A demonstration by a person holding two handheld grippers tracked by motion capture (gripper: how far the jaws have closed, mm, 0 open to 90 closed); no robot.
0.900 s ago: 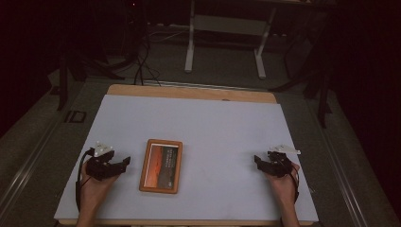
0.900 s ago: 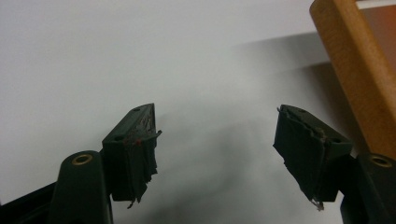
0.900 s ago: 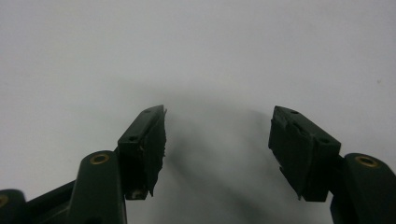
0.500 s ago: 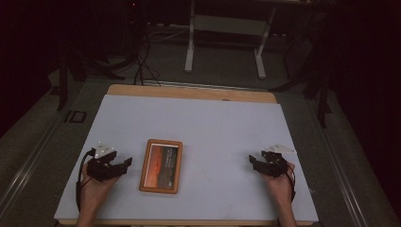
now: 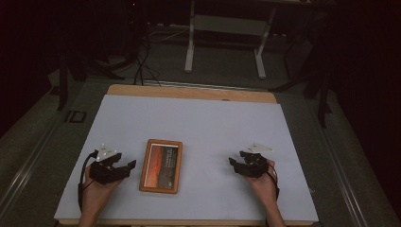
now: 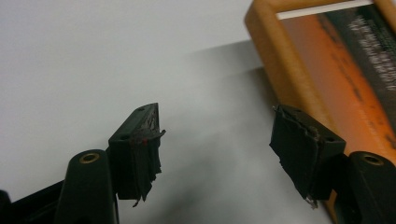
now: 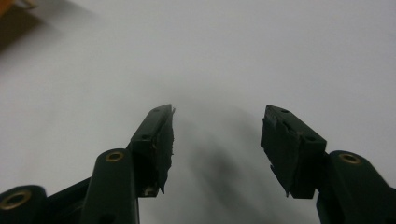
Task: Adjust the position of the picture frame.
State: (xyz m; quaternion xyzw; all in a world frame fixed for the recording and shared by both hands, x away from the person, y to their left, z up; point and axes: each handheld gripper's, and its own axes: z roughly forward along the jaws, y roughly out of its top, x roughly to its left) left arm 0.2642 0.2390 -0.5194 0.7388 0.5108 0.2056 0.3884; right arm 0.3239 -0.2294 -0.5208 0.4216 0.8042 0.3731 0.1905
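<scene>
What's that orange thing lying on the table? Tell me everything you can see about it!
The orange thing is a flat rectangle with rounded corners, like a shallow tray or frame. Its thick rim looks like smooth plastic or wood. Inside lies a dark orange picture with small writing, too blurry to read, and a white strip along one end. It lies flat on the white table, near the front edge, long side pointing away. The left tool is open right beside its rim, not holding it.

The tray (image 5: 161, 165) has a smooth, orange, plastic-looking rim around a glossy printed face. The table (image 5: 203, 123) wears a matt white sheet, bare wood showing at twelve o'clock. Frayed black tape wraps the left gripper's (image 6: 217, 144) pads (image 6: 140, 154).
</scene>
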